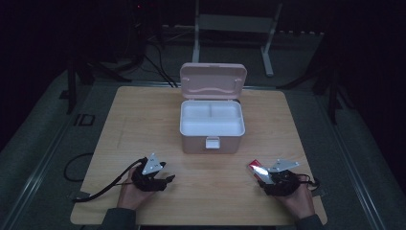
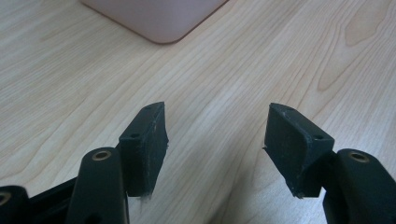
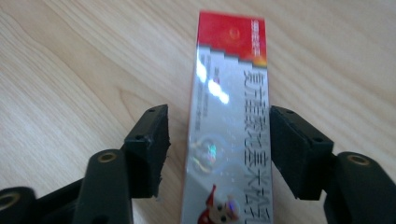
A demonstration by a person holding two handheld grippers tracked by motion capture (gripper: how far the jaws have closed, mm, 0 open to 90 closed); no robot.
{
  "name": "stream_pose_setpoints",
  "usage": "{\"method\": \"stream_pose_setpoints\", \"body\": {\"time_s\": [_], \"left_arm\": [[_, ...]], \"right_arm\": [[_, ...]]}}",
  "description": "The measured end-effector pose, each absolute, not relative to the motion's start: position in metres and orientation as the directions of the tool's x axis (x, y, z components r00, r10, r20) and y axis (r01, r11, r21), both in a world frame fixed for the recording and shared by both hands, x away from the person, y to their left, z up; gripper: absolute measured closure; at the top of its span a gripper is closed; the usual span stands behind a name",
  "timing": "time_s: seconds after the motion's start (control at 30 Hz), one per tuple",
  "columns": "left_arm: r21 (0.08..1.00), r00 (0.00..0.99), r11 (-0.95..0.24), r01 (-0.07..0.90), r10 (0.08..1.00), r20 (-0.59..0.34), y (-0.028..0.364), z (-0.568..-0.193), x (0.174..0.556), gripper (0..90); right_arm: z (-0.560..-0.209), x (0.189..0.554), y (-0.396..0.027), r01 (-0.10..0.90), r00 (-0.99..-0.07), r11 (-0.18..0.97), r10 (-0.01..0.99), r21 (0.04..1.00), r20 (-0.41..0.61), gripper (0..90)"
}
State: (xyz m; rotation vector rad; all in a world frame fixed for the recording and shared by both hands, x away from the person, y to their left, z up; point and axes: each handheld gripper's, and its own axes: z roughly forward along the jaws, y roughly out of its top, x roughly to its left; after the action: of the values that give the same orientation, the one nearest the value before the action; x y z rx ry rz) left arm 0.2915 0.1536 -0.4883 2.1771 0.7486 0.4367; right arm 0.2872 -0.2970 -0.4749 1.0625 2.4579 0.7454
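Note:
A long silver and red carton (image 3: 229, 79) with printed writing lies flat on the wooden table (image 1: 143, 124) near its front right. My right gripper (image 3: 219, 137) straddles the carton, jaws wide. The left pad stands clear of it and the right pad sits close beside its edge, so nothing is gripped. From above, the carton (image 1: 257, 169) pokes out toward the pink box from my right gripper (image 1: 266, 178). My left gripper (image 2: 217, 135) is open over bare wood at the front left (image 1: 165, 176), with nothing between its jaws.
A pink box (image 1: 212, 139) stands at the table's middle with its lid (image 1: 213, 81) raised and a white divided tray (image 1: 210, 125) inside. A corner of the pink box (image 2: 154, 18) lies ahead of the left gripper. Metal stands and cables are on the floor behind.

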Motion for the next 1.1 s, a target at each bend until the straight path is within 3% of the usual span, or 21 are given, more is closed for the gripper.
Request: {"method": "stream_pose_setpoints", "body": {"time_s": [0.2, 0.3, 0.7, 1.1], "left_arm": [[0.789, 0.769, -0.499, 0.359, 0.638, 0.053, 0.153, -0.478, 0.297, 39.3], [0.809, 0.765, -0.471, 0.351, 0.643, 0.042, 0.155, -0.467, 0.303, 39.6], [0.888, 0.678, -0.298, 0.35, 0.735, -0.021, 0.158, -0.396, 0.352, 38.4], [0.848, 0.692, -0.361, 0.389, 0.722, -0.01, 0.119, -0.389, 0.391, 37.3]], "right_arm": [[-0.458, 0.298, -0.291, 0.5, -0.65, 0.557, 0.747, 0.664, -0.137, 38.8], [-0.442, 0.314, -0.284, 0.455, -0.654, 0.55, 0.74, 0.7, -0.156, 44.4], [-0.375, 0.367, -0.255, 0.339, -0.672, 0.485, 0.724, 0.806, -0.154, 41.7], [-0.381, 0.411, -0.238, 0.389, -0.693, 0.485, 0.715, 0.783, -0.098, 42.9]]}}
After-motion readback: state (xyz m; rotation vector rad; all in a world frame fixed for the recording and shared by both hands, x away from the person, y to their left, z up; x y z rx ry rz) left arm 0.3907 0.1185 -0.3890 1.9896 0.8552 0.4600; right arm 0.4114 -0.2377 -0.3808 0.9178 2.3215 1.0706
